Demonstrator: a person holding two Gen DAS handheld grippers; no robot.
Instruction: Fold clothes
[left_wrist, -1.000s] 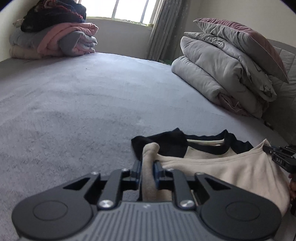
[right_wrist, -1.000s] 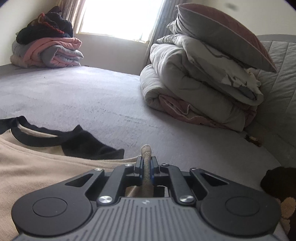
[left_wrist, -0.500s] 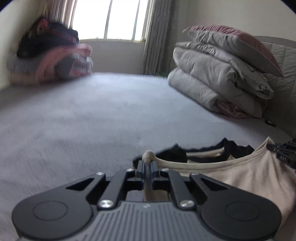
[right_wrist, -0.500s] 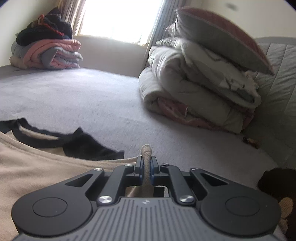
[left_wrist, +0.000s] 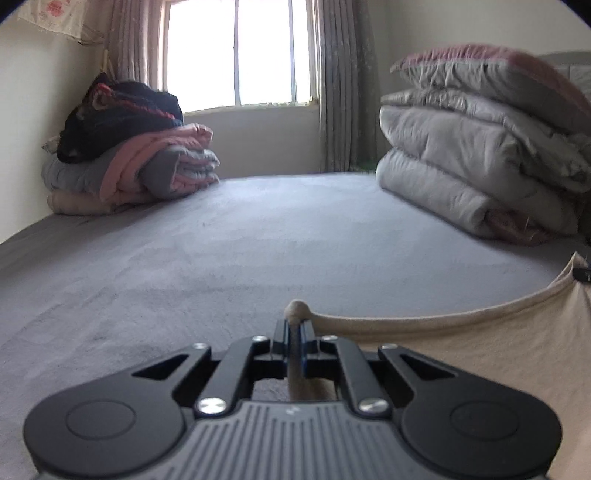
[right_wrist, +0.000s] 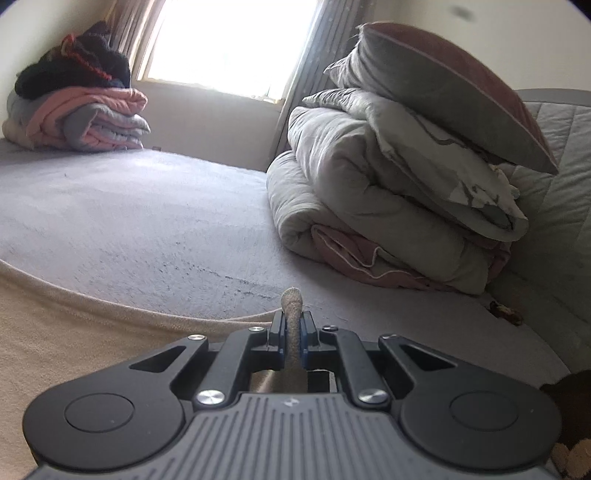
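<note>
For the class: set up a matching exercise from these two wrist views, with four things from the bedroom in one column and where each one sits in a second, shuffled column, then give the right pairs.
Things:
1. beige garment
2. pillow
3. folded grey duvet
4. stack of folded clothes

Places:
A. far left corner of the bed, by the window
B. clamped in the left gripper and the right gripper
C. on top of the duvet
D. right side of the bed, under the pillow

Pairs: 1-B, 2-C, 3-D, 4-A
</note>
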